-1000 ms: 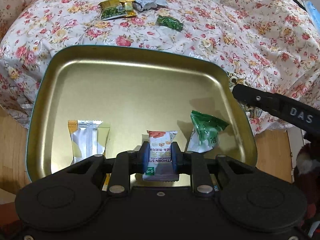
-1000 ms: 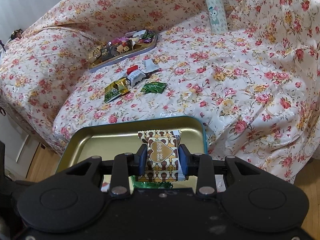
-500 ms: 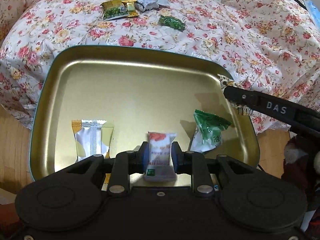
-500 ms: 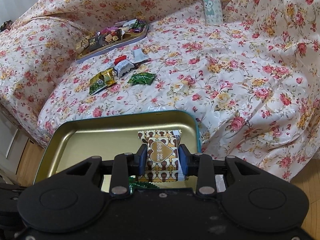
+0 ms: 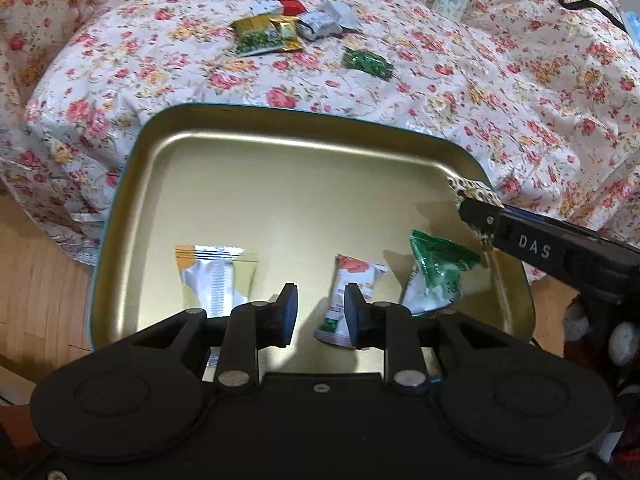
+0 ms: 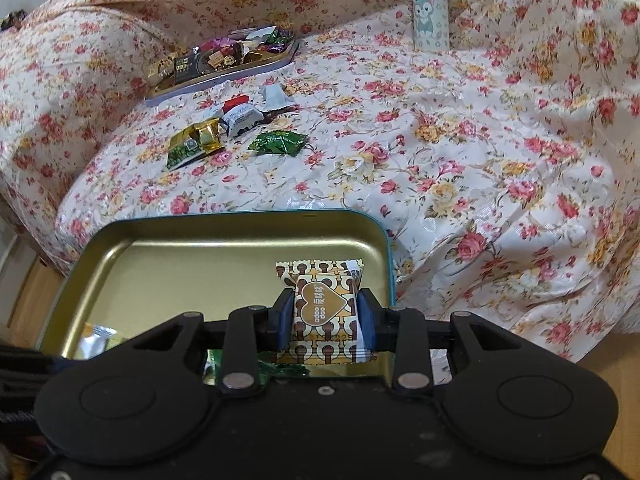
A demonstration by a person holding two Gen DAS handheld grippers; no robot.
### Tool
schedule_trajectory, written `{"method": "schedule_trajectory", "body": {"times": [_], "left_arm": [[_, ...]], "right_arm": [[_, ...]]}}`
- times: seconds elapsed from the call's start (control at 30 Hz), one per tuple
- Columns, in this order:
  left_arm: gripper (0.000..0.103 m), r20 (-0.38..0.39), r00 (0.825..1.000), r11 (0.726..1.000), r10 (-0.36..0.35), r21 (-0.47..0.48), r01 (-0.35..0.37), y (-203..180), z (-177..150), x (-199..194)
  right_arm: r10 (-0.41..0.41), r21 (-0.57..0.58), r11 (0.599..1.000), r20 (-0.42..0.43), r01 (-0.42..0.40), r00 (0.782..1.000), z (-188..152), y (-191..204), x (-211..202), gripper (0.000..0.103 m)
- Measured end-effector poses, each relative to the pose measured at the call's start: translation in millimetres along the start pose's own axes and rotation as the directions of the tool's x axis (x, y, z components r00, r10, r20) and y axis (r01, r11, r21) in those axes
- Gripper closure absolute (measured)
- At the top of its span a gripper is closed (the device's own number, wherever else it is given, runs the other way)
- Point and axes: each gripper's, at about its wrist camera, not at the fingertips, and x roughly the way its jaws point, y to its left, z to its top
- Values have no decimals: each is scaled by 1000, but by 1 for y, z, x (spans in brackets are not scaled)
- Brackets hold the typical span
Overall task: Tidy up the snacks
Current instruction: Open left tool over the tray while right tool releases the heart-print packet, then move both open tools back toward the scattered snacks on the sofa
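Note:
A gold tin tray (image 5: 280, 184) lies below both grippers. My left gripper (image 5: 320, 316) hangs low over its near side with the jaws parted. A white and orange snack (image 5: 354, 276) lies on the tray floor against the right pad, and the left pad is clear of it. A yellow and white packet (image 5: 214, 276) and a green packet (image 5: 438, 276) lie on either side. My right gripper (image 6: 326, 320) is shut on a brown and white heart-print snack (image 6: 324, 304) above the tray's right part (image 6: 200, 264). One finger (image 5: 528, 244) of it reaches in from the right.
Several loose snacks (image 5: 268, 34) and a green candy (image 5: 368, 62) lie on the floral cover beyond the tray. A second tray of sweets (image 6: 224, 60) and a cartoon-print bottle (image 6: 430, 8) stand farther back. Wooden floor (image 5: 36, 280) shows at the left.
My left jaws have parted and let go of the white and orange snack, which now rests in the tray. The right gripper has sunk a little toward the tray with its snack.

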Motion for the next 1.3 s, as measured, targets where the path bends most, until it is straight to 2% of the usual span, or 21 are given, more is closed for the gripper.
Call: {"method": "schedule_trajectory", "body": {"times": [0.33,0.7,0.77,0.83,0.9,1.0,1.13,1.3], "left_arm": [[69,1,1000,1000,7,-12,-7,3,0,0],[69,10,1000,1000,13,-11,-13,2,-1,-1],[69,15,1000,1000,17,-4,-17,2,-1,-2],[64,25,999,1000,24,13,-25,0,-1,-3],[58,41,998,998,40,37,-42,-1,1,-5],[58,61,996,996,62,66,-66,0,7,-8],[57,93,993,994,75,77,-82,7,23,-16],[55,135,984,988,112,89,-125,17,50,-25]], "right_arm": [[-19,-45,999,13,19,1000,-5,5,-2,67],[29,-24,999,4,-29,1000,-1,6,-10,67],[40,-26,999,-3,-41,999,0,8,-10,65],[46,-36,998,-9,-46,999,1,11,-12,57],[62,-49,997,-24,-63,998,3,12,-13,55],[88,-74,993,-64,-93,994,6,16,-13,49],[118,-114,984,-136,-134,984,13,22,-11,47],[162,-111,976,-212,-189,964,25,28,-8,43]]}}
